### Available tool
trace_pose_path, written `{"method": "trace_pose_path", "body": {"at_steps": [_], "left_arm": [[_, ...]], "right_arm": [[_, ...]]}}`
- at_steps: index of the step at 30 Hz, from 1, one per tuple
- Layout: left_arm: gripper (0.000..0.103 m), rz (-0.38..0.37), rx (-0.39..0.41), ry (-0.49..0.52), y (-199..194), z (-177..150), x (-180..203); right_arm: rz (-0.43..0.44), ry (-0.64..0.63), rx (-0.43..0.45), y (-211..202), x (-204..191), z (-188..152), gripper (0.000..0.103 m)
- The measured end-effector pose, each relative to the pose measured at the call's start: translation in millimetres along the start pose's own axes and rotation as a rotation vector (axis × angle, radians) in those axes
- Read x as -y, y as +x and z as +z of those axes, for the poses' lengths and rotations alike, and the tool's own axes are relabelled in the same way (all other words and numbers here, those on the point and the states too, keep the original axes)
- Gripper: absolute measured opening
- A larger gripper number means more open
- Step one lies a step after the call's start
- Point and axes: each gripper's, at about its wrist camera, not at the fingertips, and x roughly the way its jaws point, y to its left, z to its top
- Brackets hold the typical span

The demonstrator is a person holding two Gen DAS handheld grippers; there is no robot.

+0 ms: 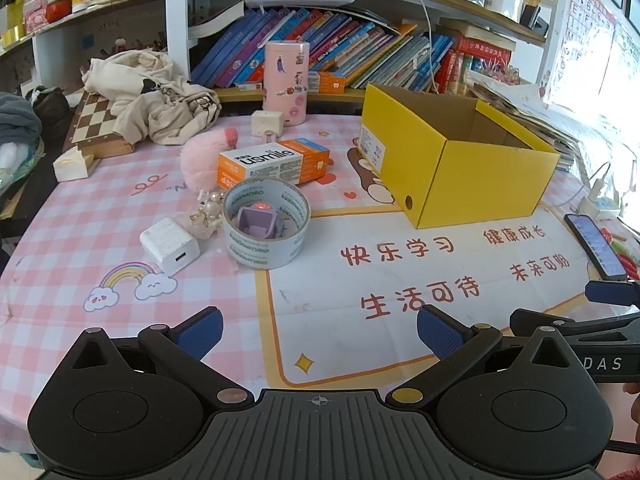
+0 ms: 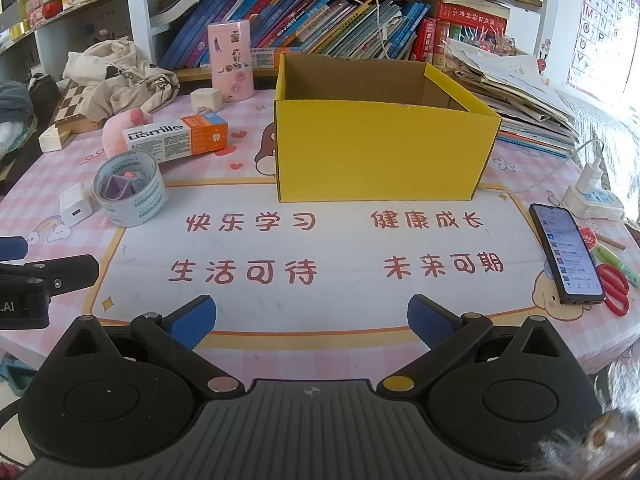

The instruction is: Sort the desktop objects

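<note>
An open yellow cardboard box (image 1: 464, 168) (image 2: 380, 152) stands on the pink checked desk mat. Left of it lie a tape roll (image 1: 266, 224) (image 2: 130, 188) with a small purple object inside, a white charger (image 1: 170, 245) (image 2: 74, 203), an orange-and-white usmile box (image 1: 274, 162) (image 2: 176, 136), a pink plush (image 1: 204, 156) and a pearl clip (image 1: 208, 208). My left gripper (image 1: 320, 332) is open and empty near the front edge. My right gripper (image 2: 312, 322) is open and empty, facing the yellow box.
A phone (image 2: 568, 252), red scissors (image 2: 614, 288) and a power strip (image 2: 596, 200) lie at the right. A pink canister (image 2: 231, 62), a cream block (image 2: 206, 99), clothing (image 1: 156, 96) on a chessboard, and bookshelves stand at the back.
</note>
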Motion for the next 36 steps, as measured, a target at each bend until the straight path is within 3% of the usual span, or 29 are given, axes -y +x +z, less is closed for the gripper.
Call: {"method": "trace_pose_path", "body": {"at_steps": [26, 36], "left_arm": [[0.103, -0.063, 0.000, -0.002, 4, 2, -1], [0.103, -0.052, 0.023, -0.014, 2, 5, -7]], "right_arm": [[0.044, -0.020, -0.017, 5, -5, 2, 0.103], [0.125, -0.039, -0.027, 15, -11, 11, 0.103]]}}
